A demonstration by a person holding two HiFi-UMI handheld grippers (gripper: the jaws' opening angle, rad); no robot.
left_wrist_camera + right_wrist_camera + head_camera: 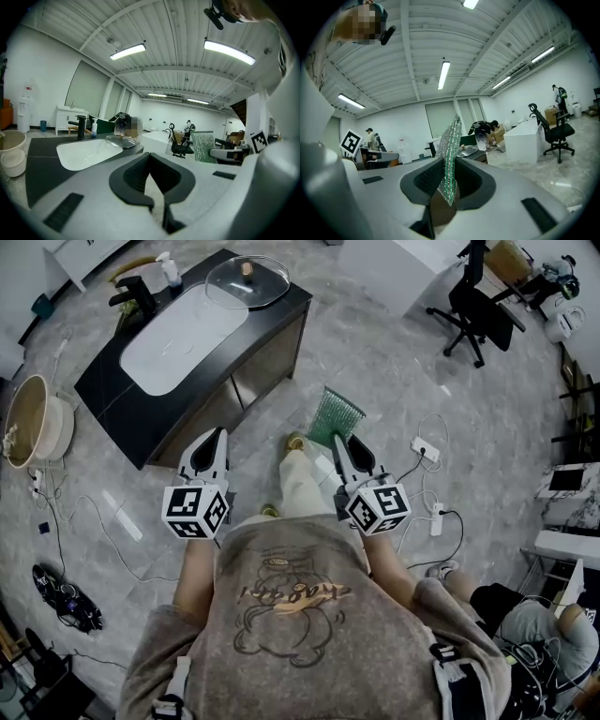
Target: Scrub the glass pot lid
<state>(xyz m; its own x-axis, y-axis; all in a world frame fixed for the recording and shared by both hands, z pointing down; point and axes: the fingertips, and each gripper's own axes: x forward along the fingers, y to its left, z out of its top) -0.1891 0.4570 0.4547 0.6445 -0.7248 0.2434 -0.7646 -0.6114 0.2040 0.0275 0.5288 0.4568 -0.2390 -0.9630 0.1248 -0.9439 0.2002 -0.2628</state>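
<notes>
Scouring pad (336,416) is clamped in the right gripper (343,448), left gripper (214,446) is clenched empty, glass pot lid (247,281) is sighted at eleven o'clock.

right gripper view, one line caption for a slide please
The right gripper, jaws shut on a sparkly green mesh scouring pad, facing the round glass pot lid on the dark counter

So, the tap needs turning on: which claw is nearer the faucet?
Left. The left claw is before the counter bearing the faucet; the right claw, gripping the scrubber, is further right.
</notes>
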